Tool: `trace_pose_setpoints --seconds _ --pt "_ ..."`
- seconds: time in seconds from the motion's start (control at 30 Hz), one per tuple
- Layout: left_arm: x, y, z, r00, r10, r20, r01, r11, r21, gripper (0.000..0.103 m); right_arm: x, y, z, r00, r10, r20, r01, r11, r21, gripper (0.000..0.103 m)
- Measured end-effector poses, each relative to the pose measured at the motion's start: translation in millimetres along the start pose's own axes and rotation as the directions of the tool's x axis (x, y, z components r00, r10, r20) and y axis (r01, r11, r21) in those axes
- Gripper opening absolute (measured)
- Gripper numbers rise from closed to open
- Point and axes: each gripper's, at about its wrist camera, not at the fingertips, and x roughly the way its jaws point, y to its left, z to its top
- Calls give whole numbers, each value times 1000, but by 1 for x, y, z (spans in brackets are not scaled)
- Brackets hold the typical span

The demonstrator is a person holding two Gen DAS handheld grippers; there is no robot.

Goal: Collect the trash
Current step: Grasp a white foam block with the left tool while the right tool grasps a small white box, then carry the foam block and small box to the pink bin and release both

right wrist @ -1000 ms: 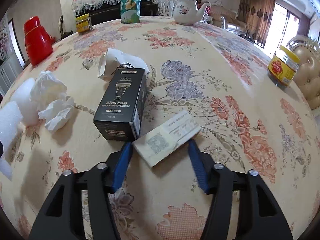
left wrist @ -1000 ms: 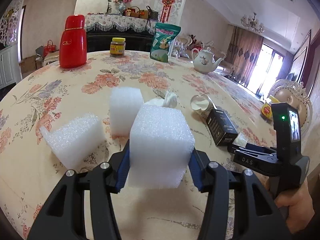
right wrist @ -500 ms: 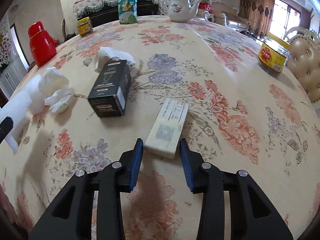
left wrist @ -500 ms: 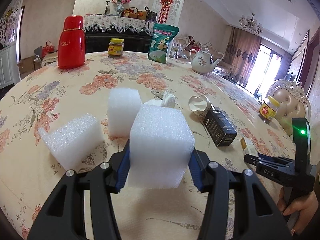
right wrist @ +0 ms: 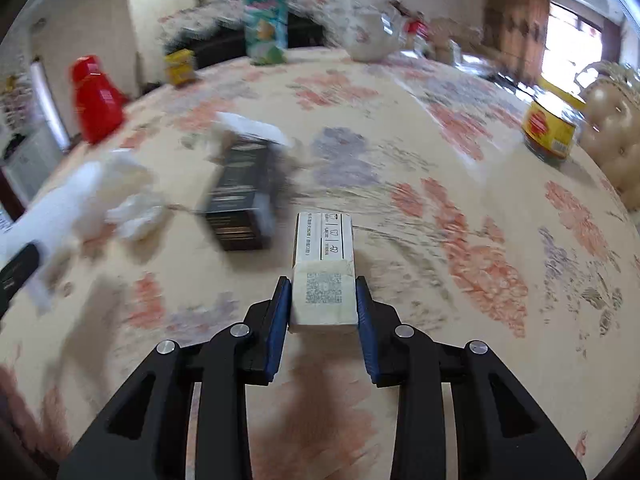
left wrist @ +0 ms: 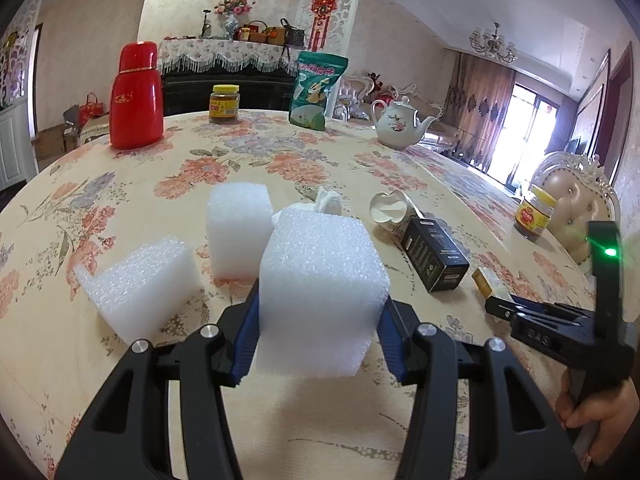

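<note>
My left gripper (left wrist: 318, 320) is shut on a white foam cube (left wrist: 320, 292) and holds it above the floral table (left wrist: 120, 208). Two more foam blocks (left wrist: 140, 288) (left wrist: 238, 228) stand just beyond it on the left. Crumpled tissue (left wrist: 328, 202), a crushed paper cup (left wrist: 386, 208) and a black box (left wrist: 434, 254) lie further right. My right gripper (right wrist: 322, 300) is shut on a small white carton (right wrist: 324, 268) with a QR code, lifted off the table. The carton (left wrist: 490, 282) also shows in the left wrist view. The right wrist view is blurred by motion.
A red thermos (left wrist: 136, 96), a yellow-lid jar (left wrist: 225, 103), a green snack bag (left wrist: 318, 94) and a white teapot (left wrist: 398, 124) stand at the table's far side. Another jar (right wrist: 554, 124) stands at the right edge near a padded chair (left wrist: 576, 196).
My right gripper closed on the white carton, turned it in line with the fingers and lifted it. My left gripper kept still with the foam cube.
</note>
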Motion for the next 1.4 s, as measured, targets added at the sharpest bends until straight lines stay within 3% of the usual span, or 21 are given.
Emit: trace_pose_setpoints --seconds 0.2,0.4,0.63,0.8,1.13,1.4 --pt "-3 -8 -2 1000 -2 20 1 999 42 50 -33 20 -8 991 68 115 -64 997 -37 31" --pt "-29 -26 0 993 -39 111 26 993 113 50 -76 27 -15 960 138 245 -129 990 -53 31" --pt "-83 -53 3 977 -13 212 -25 984 175 50 -124 29 -20 921 196 337 -176 980 -90 31" --pt "-120 -56 -8 963 17 267 -70 980 188 50 -149 35 -26 898 227 378 -191 973 -130 31" --pt "-182 -35 -32 935 62 348 -107 988 112 50 -188 59 -44 850 319 419 -248 945 -215 31" --pt "-222 -1 -63 924 141 356 -171 984 53 50 -201 103 -61 810 434 393 -320 891 -323 32"
